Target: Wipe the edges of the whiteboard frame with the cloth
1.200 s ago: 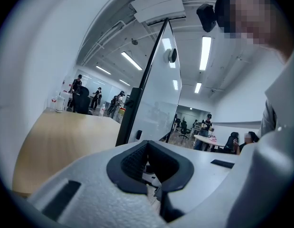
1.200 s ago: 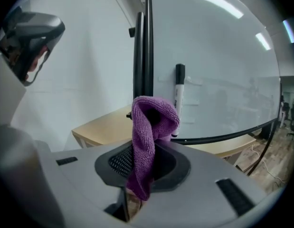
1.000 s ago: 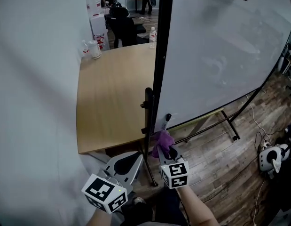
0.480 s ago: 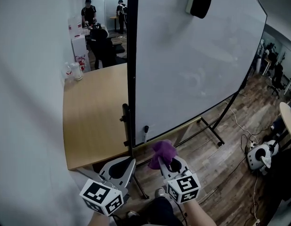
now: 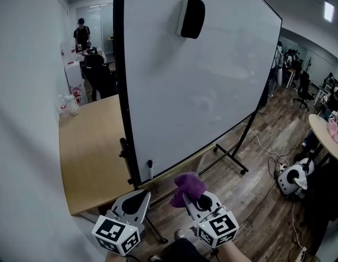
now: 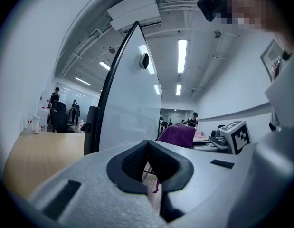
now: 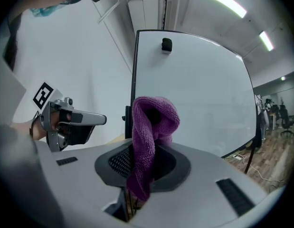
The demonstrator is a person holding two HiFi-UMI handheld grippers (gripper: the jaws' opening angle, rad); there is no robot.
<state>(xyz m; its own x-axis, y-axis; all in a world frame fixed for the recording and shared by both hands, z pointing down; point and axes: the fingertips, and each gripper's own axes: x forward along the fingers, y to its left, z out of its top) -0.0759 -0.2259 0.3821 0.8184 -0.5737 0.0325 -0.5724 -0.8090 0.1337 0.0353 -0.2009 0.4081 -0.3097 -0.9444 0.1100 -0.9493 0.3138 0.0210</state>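
The right tongs (image 5: 198, 202) clench the purple cloth (image 5: 188, 186) low, apart from the whiteboard frame (image 5: 123, 91); the left tongs (image 5: 137, 197) sit closed, empty. Wiping looks not yet begun: next, the cloth must reach the frame's black edge.

Left gripper (image 5: 139, 194) closed, right gripper (image 5: 198, 200) on cloth (image 5: 188, 184)

Wooden table (image 5: 89, 157), bottles (image 5: 70, 103) at far end
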